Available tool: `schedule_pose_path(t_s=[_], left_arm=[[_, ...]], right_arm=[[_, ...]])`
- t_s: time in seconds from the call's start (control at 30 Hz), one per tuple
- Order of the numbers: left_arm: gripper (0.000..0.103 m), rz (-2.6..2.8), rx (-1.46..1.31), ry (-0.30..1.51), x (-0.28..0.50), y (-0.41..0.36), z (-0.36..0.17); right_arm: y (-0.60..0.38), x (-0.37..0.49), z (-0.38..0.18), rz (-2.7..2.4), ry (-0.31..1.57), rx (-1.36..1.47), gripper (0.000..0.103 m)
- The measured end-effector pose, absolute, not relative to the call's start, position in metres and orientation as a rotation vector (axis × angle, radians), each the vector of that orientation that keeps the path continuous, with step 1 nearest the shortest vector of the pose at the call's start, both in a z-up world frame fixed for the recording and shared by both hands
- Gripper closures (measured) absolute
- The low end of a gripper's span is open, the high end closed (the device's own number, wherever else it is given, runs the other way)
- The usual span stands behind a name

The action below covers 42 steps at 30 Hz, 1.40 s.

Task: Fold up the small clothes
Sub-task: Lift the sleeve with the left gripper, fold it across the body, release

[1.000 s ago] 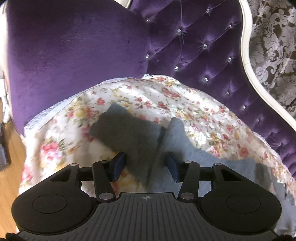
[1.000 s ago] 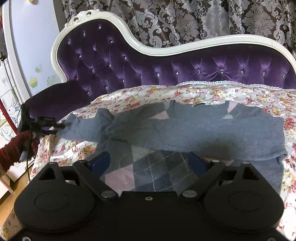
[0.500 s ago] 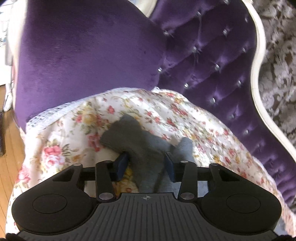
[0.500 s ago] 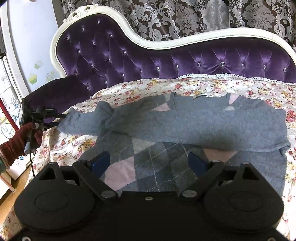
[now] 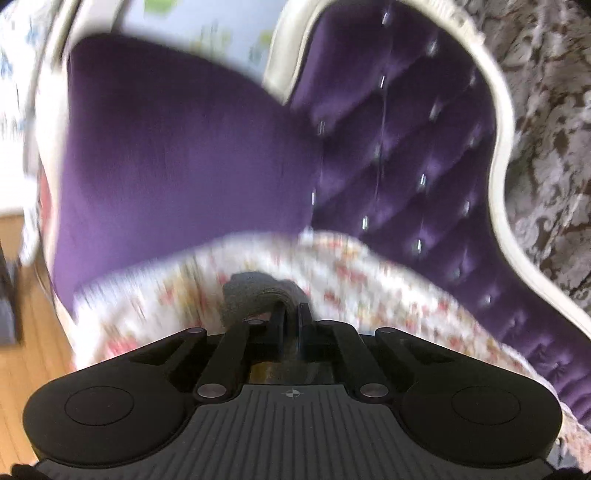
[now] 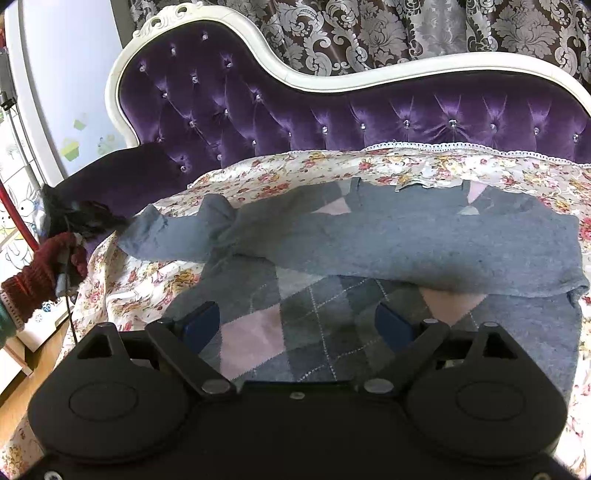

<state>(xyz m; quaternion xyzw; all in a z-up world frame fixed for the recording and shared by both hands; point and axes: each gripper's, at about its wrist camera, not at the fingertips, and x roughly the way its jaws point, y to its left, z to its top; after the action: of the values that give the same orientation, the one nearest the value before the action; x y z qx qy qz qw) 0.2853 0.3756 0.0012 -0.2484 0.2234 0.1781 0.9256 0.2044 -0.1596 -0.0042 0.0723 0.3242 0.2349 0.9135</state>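
No readable brand or writing is showing in either view; only cartoon stickers on the pale wall (image 6: 70, 122), too small to make out

Left gripper (image 5: 293, 314): jaws are sitting clenched on the grey sleeve (image 5: 255, 295), whose cuff is bunching just ahead of and to the left of the fingertips. This view is motion-blurred

Right gripper (image 6: 297, 326): jaws are standing wide apart, released, hovering above the sweater (image 6: 369, 236), with the argyle panel lying between and ahead of the blue pads (image 6: 201, 325)

The sweater is lying spread on the floral sheet (image 6: 406, 166) over the purple sofa (image 6: 332, 110)

Only the right wrist view is showing the whole garment, the red-sleeved left hand (image 6: 62, 254) and the patterned curtain (image 6: 369, 33). Only the left wrist view is showing the pinch itself and the wood floor (image 5: 33, 332)
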Motion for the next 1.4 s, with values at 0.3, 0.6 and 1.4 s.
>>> schedule_pose_path(t_s=[0.3,0.6,1.4], left_arm=[[0.097,0.325,-0.405,0.351,0.258,0.366,0.091],[0.097,0.120,-0.272,0.246,0.258,0.274,0.167],[0.063,-0.543,-0.174,0.578,0.351,-0.099,0.049]], right_arm=[[-0.161,0.198,-0.005,0.501,0.663,0.207,0.011],[-0.176,0.183,-0.005,0.497,0.642,0.231,0.011],[-0.269,0.154,-0.026,0.340,0.609,0.411,0.011]])
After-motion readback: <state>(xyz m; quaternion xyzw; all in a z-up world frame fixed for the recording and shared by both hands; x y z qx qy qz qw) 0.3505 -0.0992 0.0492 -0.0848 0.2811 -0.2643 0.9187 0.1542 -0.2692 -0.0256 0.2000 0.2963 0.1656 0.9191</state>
